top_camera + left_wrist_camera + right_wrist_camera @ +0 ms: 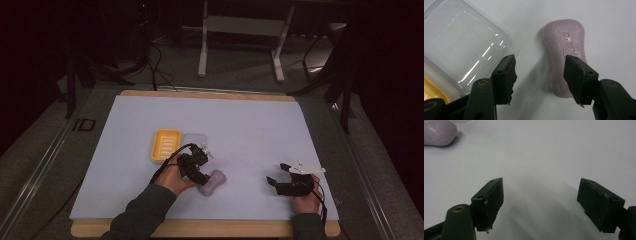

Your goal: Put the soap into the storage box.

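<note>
A pale purple bar of soap [212, 182] lies flat on the white mat, near the front. My left gripper [204, 175] hovers right over it, jaws apart. In the left gripper view the soap [564, 50] lies mostly under and beyond the right-hand jaw, and neither pad presses on it; my left gripper [539, 60] is open. My right gripper [276, 175] rests to the right of the soap, open, with bare mat between its jaws [540, 181]. The soap's end [437, 132] peeks in at the top left of the right gripper view.
A yellow ribbed soap dish [165, 145] sits behind the left hand, with a clear plastic lid [195, 140] beside it on its right. The lid [461, 42] lies close to the left jaw. The white mat [250, 120] covers a wooden board.
</note>
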`<move>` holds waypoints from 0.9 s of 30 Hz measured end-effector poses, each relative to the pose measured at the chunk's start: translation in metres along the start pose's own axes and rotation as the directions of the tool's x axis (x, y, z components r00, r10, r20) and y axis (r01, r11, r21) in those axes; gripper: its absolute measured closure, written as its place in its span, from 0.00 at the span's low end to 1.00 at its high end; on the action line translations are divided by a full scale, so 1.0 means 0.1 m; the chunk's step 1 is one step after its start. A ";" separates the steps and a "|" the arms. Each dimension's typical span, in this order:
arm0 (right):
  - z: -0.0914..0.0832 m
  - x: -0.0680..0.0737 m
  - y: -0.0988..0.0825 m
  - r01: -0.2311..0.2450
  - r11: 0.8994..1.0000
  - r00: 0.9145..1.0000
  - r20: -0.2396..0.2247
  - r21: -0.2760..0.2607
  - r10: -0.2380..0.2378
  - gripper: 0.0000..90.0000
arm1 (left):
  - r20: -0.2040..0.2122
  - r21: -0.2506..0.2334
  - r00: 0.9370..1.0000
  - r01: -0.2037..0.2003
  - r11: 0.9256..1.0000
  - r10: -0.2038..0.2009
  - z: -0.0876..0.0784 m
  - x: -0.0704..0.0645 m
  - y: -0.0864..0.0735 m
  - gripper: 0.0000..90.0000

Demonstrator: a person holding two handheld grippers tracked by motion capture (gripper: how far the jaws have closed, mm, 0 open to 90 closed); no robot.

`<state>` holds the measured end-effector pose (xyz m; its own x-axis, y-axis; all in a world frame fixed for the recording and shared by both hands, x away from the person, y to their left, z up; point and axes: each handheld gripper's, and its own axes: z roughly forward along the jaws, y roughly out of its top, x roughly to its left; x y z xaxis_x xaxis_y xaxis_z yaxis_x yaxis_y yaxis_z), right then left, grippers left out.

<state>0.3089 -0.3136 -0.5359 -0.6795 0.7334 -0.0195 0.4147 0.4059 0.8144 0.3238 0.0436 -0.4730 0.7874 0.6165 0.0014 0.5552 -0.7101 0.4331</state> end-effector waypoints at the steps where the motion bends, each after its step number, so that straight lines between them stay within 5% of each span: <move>1: 0.00 0.00 0.00 0.000 1.000 1.000 0.000 0.000 0.000 0.23 | 0.000 0.000 1.000 0.000 1.000 0.000 0.00 0.00 0.00 0.48; 27: 0.00 0.00 0.00 0.005 1.000 1.000 -0.001 -0.001 -0.005 0.23 | -0.009 0.011 1.000 0.021 1.000 -0.021 0.15 -0.18 0.12 0.32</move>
<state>0.3091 -0.3135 -0.5360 -0.6822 0.7308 -0.0231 0.4110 0.4093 0.8146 0.3203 0.0193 -0.4818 0.7733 0.6341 0.0008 0.5741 -0.7007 0.4235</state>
